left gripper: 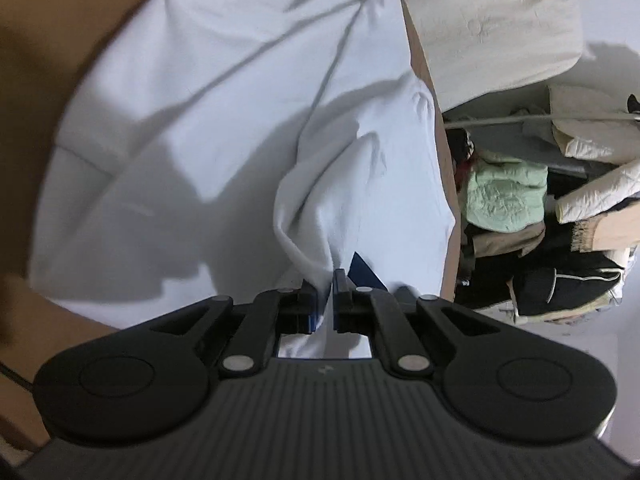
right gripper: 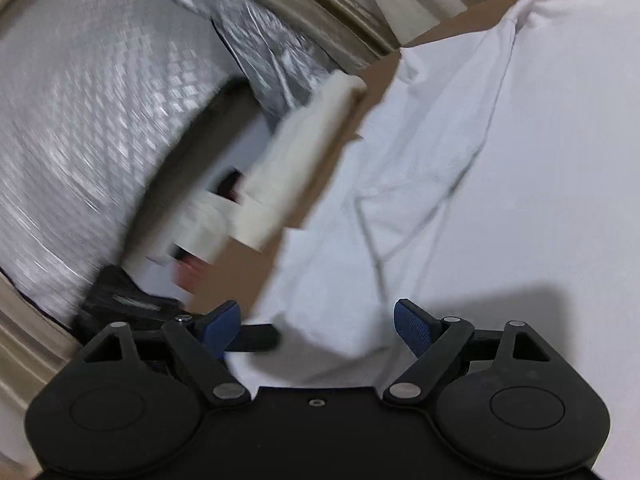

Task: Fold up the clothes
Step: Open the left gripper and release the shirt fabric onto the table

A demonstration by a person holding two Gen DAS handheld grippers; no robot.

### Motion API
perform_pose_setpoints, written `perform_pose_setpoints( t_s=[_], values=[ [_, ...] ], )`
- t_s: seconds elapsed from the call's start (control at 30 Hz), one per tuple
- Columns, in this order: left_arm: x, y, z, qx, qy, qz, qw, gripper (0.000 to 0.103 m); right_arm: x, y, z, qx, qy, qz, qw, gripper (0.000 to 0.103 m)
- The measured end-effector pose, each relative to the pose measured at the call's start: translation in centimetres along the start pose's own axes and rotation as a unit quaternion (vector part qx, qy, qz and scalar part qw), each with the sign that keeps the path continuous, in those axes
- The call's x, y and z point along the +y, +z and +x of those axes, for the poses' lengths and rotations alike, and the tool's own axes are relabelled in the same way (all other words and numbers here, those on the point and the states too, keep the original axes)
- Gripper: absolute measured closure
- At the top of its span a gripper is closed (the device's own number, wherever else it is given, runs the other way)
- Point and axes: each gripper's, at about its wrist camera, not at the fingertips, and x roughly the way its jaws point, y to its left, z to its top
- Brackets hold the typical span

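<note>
Only the left wrist view takes in the heap of mixed clothes (left gripper: 532, 216) past the edge of the brown surface (left gripper: 36, 32), a pale green piece on top; only the right wrist view shows the blurred silver checkered sheet (right gripper: 72, 152) and a cream fabric roll (right gripper: 296, 160). The left gripper (left gripper: 325, 292) is clamped tight on a bunched fold of the white garment (left gripper: 208, 120), cloth pinched between its blue pads and drawn into ridges that fan away from the grip. The right gripper (right gripper: 318, 328) stands wide apart – it holds nothing, its jaws straddling the garment's near edge. The white garment lies spread on the brown surface, creased, with long diagonal wrinkles and a seam line showing.
</note>
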Motion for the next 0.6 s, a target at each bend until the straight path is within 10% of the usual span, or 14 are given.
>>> perform_pose_setpoints(
  t_s=[0.1,0.13,0.17,0.43,0.5,0.6],
  values=[
    [-0.5,-0.2,0.3,-0.001,0.005,0.02,0.9998,0.099,0.2,-0.1,0.2,0.003,-0.009,-0.031,0.999,0.051],
    [-0.9,-0.2,0.3,-0.004,-0.007,0.032,0.9995,0.098,0.4,-0.1,-0.2,-0.001,-0.007,-0.04,0.999,0.085],
    [-1.5,-0.3,0.0,-0.005,-0.02,0.047,0.9987,0.098,0.6,-0.1,-1.0,-0.005,-0.003,-0.04,0.999,0.097],
    [-4.7,-1.1,-0.8,-0.01,0.058,0.161,0.9852,0.095,3.7,-3.1,-6.1,-0.003,-0.016,-0.065,0.998,0.097],
    [-4.4,-0.9,-0.6,-0.007,0.084,0.153,0.9846,0.068,4.1,-4.2,-5.2,0.04,-0.038,-0.072,0.996,0.096],
    [-4.1,-0.6,-1.3,-0.024,0.108,0.15,0.9824,0.061,4.9,-4.9,-4.2,0.099,-0.068,-0.106,0.987,0.096]
  ],
)
